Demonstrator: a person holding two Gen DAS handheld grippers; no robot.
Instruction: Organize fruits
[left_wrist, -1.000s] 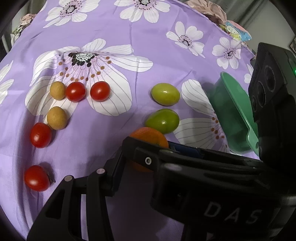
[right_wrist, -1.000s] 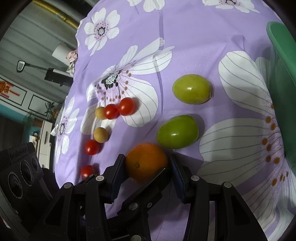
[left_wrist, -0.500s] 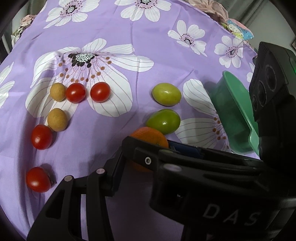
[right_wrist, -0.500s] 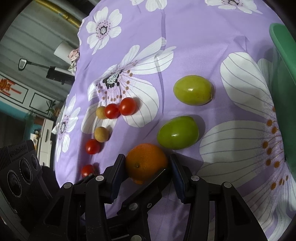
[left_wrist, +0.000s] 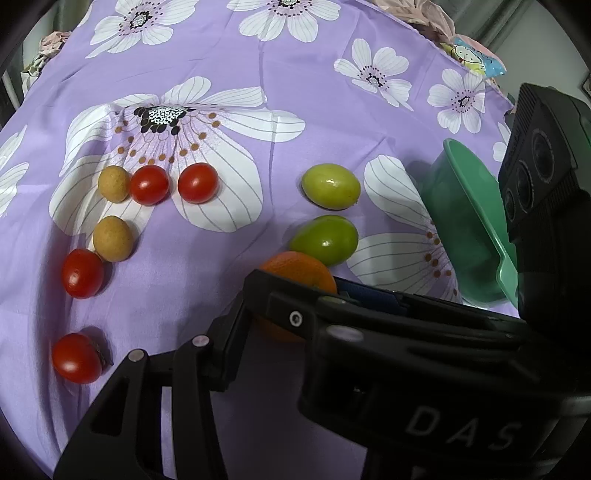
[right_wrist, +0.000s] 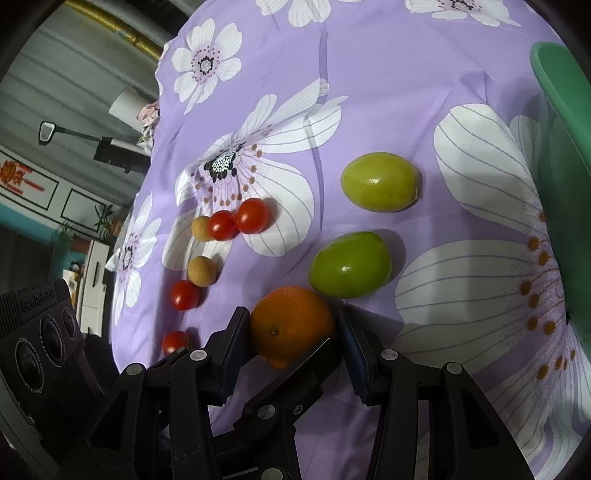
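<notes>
My right gripper (right_wrist: 291, 328) is shut on an orange (right_wrist: 291, 325) that rests low over the purple flowered cloth; the orange also shows in the left wrist view (left_wrist: 299, 273), partly hidden behind that gripper's body. Two green plums (right_wrist: 380, 182) (right_wrist: 351, 264) lie just beyond it. Several red cherry tomatoes (left_wrist: 197, 182) and two tan longans (left_wrist: 112, 238) lie to the left. In the left wrist view only one black finger (left_wrist: 229, 354) of my left gripper shows; the right gripper's body hides the rest.
A green bowl (left_wrist: 480, 206) stands tilted at the right, beside the plums; it also shows at the right edge of the right wrist view (right_wrist: 565, 147). The cloth's far edge drops off at the back; a room with furniture lies to the left.
Almost nothing has moved: the right gripper stays shut on the orange and both views have shifted only very slightly.
</notes>
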